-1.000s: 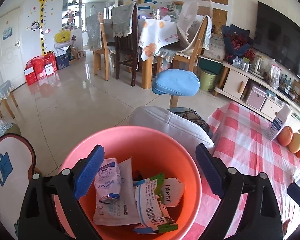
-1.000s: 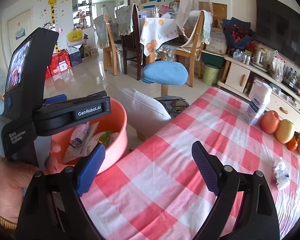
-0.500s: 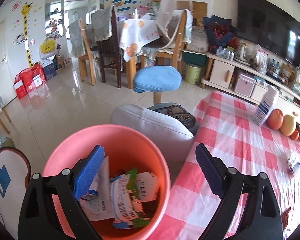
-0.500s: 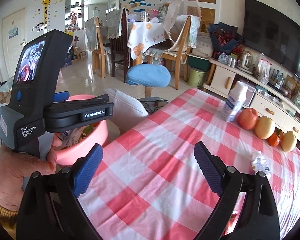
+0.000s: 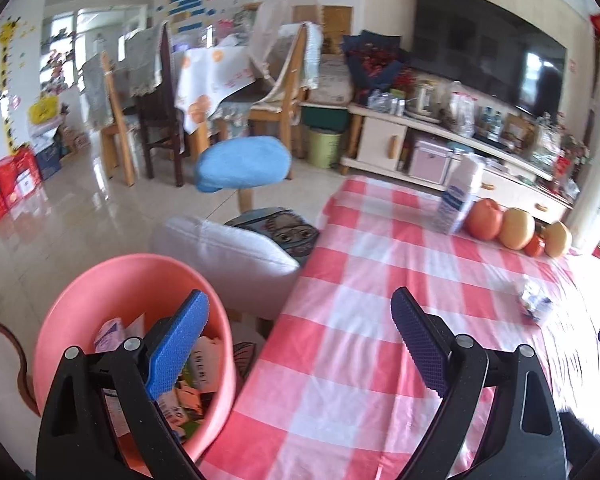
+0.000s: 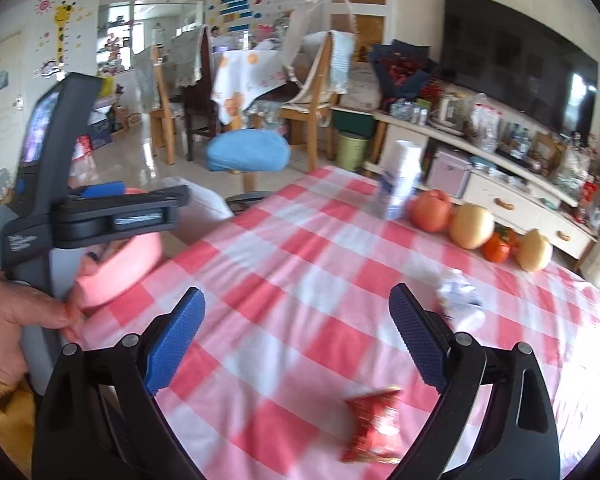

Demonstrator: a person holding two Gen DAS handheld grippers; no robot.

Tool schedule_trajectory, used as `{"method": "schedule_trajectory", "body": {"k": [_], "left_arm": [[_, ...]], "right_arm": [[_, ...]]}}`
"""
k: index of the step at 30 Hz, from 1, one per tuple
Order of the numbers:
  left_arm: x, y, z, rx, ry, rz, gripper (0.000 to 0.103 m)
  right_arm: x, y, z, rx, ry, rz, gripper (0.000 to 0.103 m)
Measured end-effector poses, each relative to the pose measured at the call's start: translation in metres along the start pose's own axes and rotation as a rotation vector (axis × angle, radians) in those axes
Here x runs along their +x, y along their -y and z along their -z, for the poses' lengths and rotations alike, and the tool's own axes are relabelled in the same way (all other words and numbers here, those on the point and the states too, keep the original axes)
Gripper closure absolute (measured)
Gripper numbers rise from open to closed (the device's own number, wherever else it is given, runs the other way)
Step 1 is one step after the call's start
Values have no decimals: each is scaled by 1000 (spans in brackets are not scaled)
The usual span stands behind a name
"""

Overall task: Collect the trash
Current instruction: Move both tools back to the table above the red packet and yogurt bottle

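Left wrist: the left gripper (image 5: 300, 344), spread and empty, has swung from over the pink bin (image 5: 140, 276) (wrappers inside) toward the checked table (image 5: 352, 280). Right wrist: the right gripper (image 6: 296, 340), jaws just widened, nothing between, now faces 2 scraps: 1 red wrapper (image 6: 374, 426), 1 crumpled white wrapper (image 6: 458, 294); 4 fruits (image 6: 471, 221) beyond.

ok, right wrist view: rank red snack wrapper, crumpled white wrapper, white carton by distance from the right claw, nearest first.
1. Red snack wrapper: on the checked cloth, just ahead of the open right claw, toward its right finger.
2. Crumpled white wrapper: farther out, to the right.
3. White carton: farthest, upright beside the fruit.
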State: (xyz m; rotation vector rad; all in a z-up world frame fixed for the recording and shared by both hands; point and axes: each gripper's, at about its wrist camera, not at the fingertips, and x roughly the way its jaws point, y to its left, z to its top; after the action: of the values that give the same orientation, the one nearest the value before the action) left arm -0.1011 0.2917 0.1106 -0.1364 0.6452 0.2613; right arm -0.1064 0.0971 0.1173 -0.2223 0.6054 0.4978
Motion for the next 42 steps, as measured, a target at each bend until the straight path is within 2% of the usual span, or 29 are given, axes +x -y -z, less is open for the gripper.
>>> {"method": "schedule_trajectory", "body": {"k": [6, 9, 21, 26, 29, 34, 36, 42], "left_arm": [[-29, 25, 17, 72, 9, 79, 11], [-61, 36, 29, 96, 45, 115, 11], [-162, 88, 62, 259, 52, 133, 11], [-197, 106, 67, 272, 57, 152, 11], [-208, 120, 64, 302, 68, 153, 11], [-217, 144, 65, 355, 84, 155, 11], [-217, 150, 68, 364, 79, 178, 11], [-204, 168, 76, 398, 43, 238, 11]], "right_arm": [[-17, 38, 23, 43, 10, 75, 9], [-22, 58, 36, 80, 6, 89, 9], [-46, 115, 64, 199, 42, 103, 9], [-57, 134, 79, 193, 41, 138, 9], [-62, 147, 86, 200, 40, 156, 9], [-66, 179, 96, 325, 34, 134, 9], [-67, 188, 99, 368, 37, 116, 9], [-68, 198, 97, 375, 37, 148, 9]]}}
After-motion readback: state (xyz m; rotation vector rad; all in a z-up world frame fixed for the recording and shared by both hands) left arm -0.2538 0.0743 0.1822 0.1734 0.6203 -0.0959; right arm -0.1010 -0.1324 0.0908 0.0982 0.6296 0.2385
